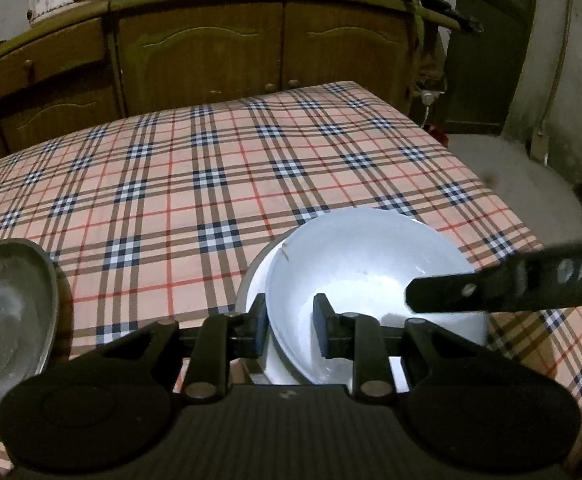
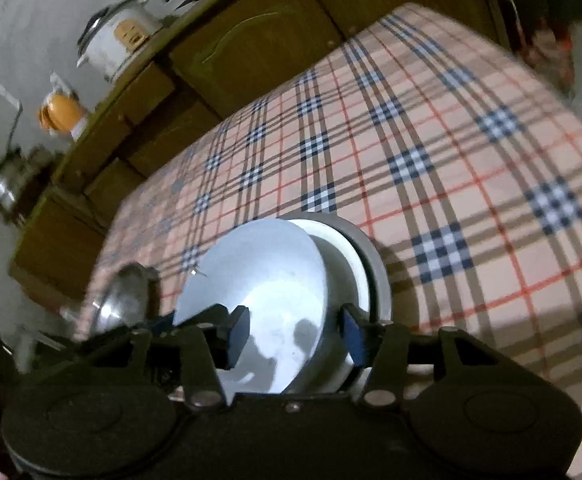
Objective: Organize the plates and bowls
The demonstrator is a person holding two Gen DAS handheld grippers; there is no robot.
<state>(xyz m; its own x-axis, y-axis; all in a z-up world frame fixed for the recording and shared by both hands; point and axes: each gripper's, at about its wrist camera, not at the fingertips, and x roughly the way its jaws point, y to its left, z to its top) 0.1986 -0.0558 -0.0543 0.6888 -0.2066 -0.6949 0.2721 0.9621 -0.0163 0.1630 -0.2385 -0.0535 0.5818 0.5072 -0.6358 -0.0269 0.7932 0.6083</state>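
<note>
The left gripper (image 1: 289, 326) is clamped on the near rim of the white bowl (image 1: 371, 272), which sits tilted in a stack of dishes on the plaid tablecloth (image 1: 211, 168). The right gripper (image 2: 295, 330) has its jaws apart — straddling the bowl's rim at about 3 o'clock, pads not pressing. A steel plate (image 1: 7, 320) lies at 9 o'clock.

The right gripper (image 2: 295, 336) hangs over a stack of white bowls (image 2: 275, 280) on the plaid-covered table (image 2: 451, 160), its jaws parted, one pad inside the top bowl and one outside the rim. A steel dish (image 2: 121, 300) sits left. Wooden cabinets (image 2: 243, 52) beyond carry a white cooker (image 2: 113, 44).
</note>
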